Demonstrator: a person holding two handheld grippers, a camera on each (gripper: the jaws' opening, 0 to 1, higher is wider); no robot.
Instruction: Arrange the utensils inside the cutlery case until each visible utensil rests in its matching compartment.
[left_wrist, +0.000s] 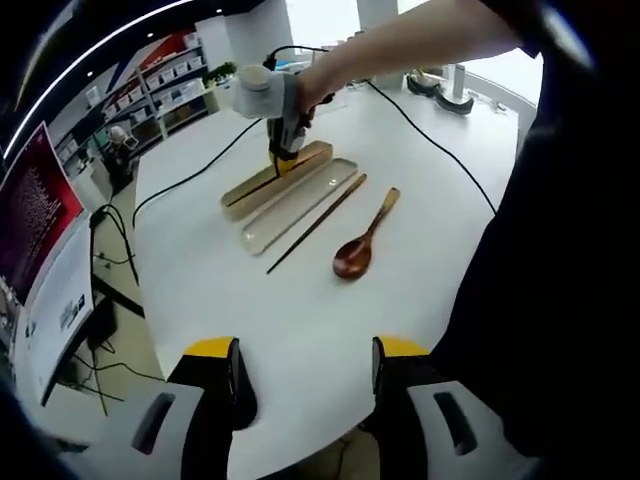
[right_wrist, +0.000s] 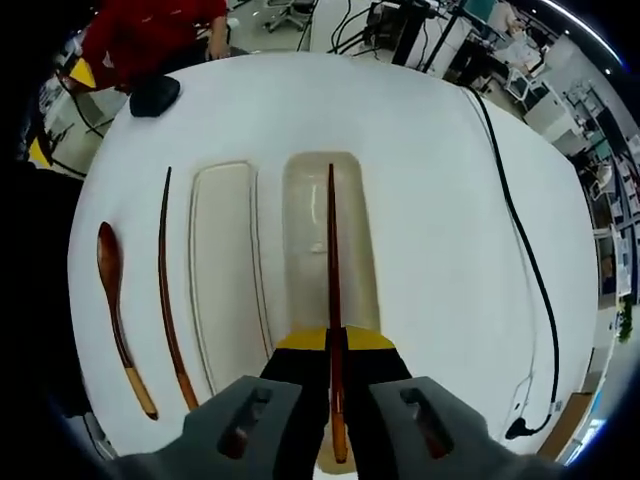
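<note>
Wooden case (right_wrist: 305, 215) near the table's (right_wrist: 430, 150) middle takes one chopstick (right_wrist: 332, 260), clenched in the right gripper (right_wrist: 335, 400) over its tray, while the lid (right_wrist: 225, 260), second chopstick (right_wrist: 165, 270) and spoon (right_wrist: 112, 290) wait alongside; left gripper (left_wrist: 305, 375) spread, idle

Right gripper view: right gripper (right_wrist: 335, 395) sits over the near end of the case base (right_wrist: 330, 260), pinching a chopstick (right_wrist: 332, 300) that runs forward along the base. Just left of the base lies the lid (right_wrist: 225, 275). Left of the lid, a second chopstick (right_wrist: 167, 290) on the table (right_wrist: 440, 250); farther left, the spoon (right_wrist: 115, 310). A cable (right_wrist: 525, 260) runs well right of the tool.
</note>
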